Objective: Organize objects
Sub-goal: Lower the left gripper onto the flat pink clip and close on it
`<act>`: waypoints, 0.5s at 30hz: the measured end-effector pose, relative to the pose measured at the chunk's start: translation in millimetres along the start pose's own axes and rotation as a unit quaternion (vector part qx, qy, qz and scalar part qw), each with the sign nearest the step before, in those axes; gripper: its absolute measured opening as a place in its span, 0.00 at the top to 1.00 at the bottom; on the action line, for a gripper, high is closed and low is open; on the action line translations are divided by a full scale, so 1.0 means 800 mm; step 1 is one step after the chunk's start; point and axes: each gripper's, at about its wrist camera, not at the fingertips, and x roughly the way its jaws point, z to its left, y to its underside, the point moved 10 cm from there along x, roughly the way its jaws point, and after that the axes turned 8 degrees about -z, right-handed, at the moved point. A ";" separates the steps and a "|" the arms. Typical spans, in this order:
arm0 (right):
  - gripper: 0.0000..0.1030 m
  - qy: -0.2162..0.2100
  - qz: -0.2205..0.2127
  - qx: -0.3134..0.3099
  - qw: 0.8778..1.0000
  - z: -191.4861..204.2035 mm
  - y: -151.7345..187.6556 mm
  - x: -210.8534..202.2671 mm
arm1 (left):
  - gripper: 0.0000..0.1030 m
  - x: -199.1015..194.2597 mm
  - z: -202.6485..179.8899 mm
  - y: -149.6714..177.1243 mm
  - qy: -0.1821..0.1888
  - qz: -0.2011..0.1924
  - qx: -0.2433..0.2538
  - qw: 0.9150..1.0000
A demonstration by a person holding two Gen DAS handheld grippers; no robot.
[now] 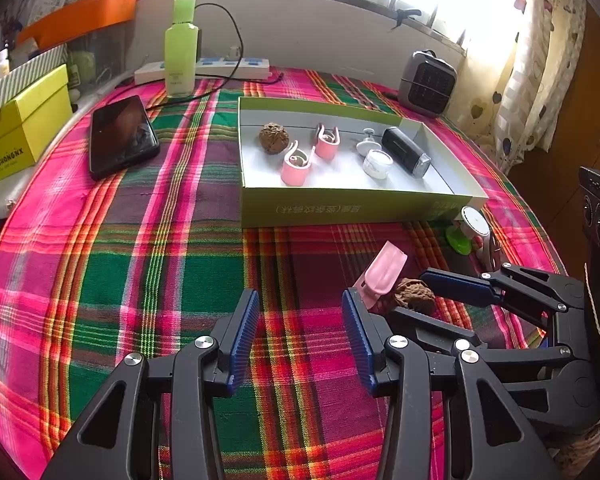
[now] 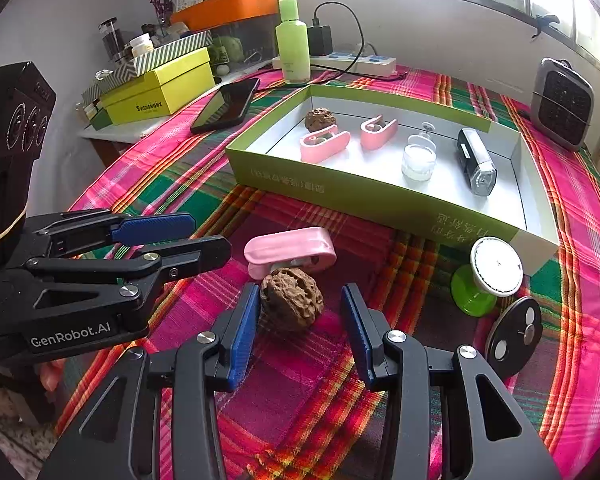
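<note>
Right gripper (image 2: 300,320): we see its jaws apart, straddling the loose walnut (image 2: 292,300); the left pad sits just beside or against the shell, the right pad stands clear, so we call it unclamped.
Left gripper (image 1: 300,328): we see its jaws parted over bare cloth, nothing between them; in the right wrist view it lies at 9 o'clock of the walnut.
Loose walnut: on the cloth, outside the box, at 6 o'clock of the box's front wall.
Loose pink clip (image 2: 290,250): lying on the cloth just at 12 o'clock of the walnut; we cannot tell whether they touch.
Green box (image 2: 340,196): open, shallow, white inside, at 12 o'clock of the grippers.
Box contents: a second walnut (image 2: 320,119), two pink clips (image 2: 324,145), a small clear jar (image 2: 419,162), a black and silver device (image 2: 476,162).
Green-based round thing (image 2: 488,276): at 3 o'clock of the walnut, near the box's corner, with a black disc (image 2: 514,338) just beside it.
Tablecloth (image 1: 140,280): pink and green plaid.
Far side: a phone (image 1: 122,136) at 10 o'clock, a green bottle (image 1: 182,48) behind it.
</note>
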 end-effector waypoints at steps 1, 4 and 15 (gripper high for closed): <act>0.58 0.000 -0.002 0.002 1.000 -0.001 -0.001 -0.001 | 0.59 -0.001 0.000 0.000 0.000 0.000 0.000 1.000; 0.62 0.000 -0.005 0.003 1.000 -0.003 -0.002 -0.003 | 0.59 0.000 -0.002 -0.001 0.002 0.001 0.000 1.000; 0.68 0.014 -0.006 0.006 1.000 -0.010 0.000 -0.009 | 0.59 0.000 -0.008 -0.004 0.009 -0.002 0.004 1.000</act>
